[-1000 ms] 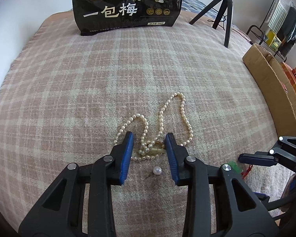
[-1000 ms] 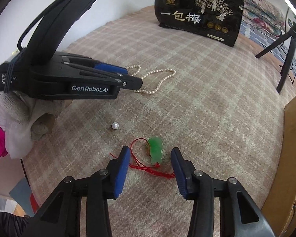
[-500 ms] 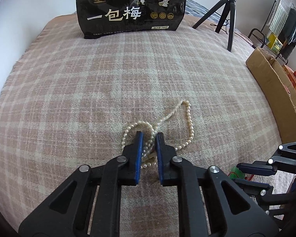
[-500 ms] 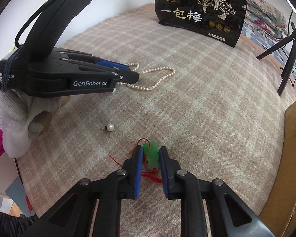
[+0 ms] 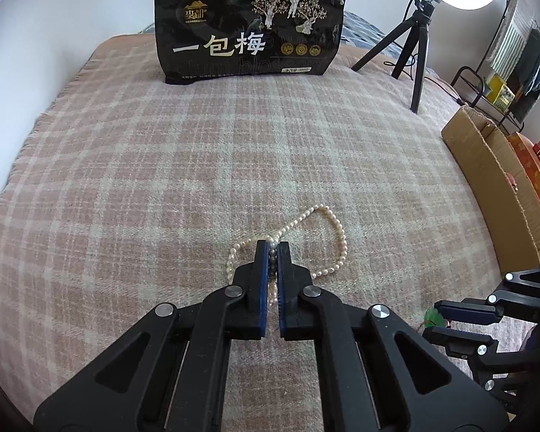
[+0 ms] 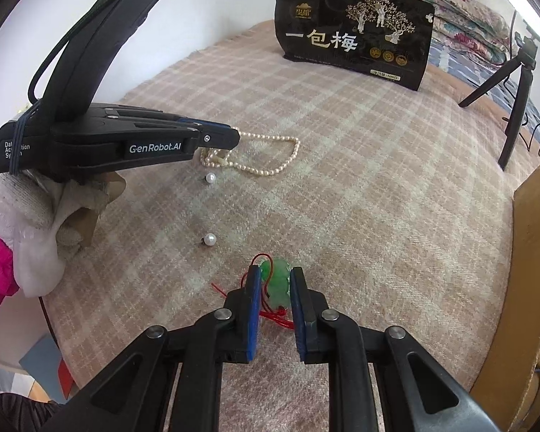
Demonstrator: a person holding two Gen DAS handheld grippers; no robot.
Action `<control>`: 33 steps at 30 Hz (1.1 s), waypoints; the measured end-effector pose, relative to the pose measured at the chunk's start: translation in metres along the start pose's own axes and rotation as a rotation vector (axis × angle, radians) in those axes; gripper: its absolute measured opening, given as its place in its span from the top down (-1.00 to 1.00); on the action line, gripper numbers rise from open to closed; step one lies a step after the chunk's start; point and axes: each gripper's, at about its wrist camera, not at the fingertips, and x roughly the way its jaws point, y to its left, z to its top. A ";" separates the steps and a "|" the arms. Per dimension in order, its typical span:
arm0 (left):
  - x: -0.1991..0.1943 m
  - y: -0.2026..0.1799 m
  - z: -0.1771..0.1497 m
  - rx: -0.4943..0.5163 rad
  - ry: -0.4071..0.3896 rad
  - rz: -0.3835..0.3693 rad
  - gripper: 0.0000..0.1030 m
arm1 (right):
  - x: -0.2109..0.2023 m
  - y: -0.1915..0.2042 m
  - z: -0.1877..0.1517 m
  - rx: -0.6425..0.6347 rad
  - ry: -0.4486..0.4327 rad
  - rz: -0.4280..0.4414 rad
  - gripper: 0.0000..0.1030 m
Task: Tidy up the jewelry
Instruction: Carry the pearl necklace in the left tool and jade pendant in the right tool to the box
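On the plaid bed (image 5: pixel 162 180) lie one pearl necklace (image 5: pixel 336 237), two loose pearl earrings (image 6: pixel 210 178) (image 6: pixel 209 239) and one green pendant (image 6: pixel 278 280). The left gripper (image 5: pixel 273 248) clamps the necklace; the right gripper (image 6: pixel 274 275) pinches the pendant.

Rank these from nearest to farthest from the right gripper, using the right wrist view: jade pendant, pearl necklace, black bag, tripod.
1. Jade pendant, between the right gripper's fingers.
2. Pearl necklace, ahead, left.
3. Black bag and tripod, both far back; too close to call.
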 end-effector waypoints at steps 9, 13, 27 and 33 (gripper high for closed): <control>-0.029 -0.003 0.011 -0.018 -0.060 -0.029 0.97 | -0.027 -0.004 0.001 0.025 -0.053 0.000 0.72; -0.045 -0.006 0.015 -0.021 -0.089 -0.045 0.97 | -0.040 -0.007 -0.003 0.043 -0.076 0.001 0.72; -0.090 -0.021 0.018 -0.023 -0.154 -0.084 0.97 | -0.093 -0.016 -0.013 0.082 -0.155 -0.022 0.72; -0.106 -0.031 0.017 -0.012 -0.173 -0.098 0.97 | -0.115 -0.021 -0.021 0.097 -0.183 -0.041 0.72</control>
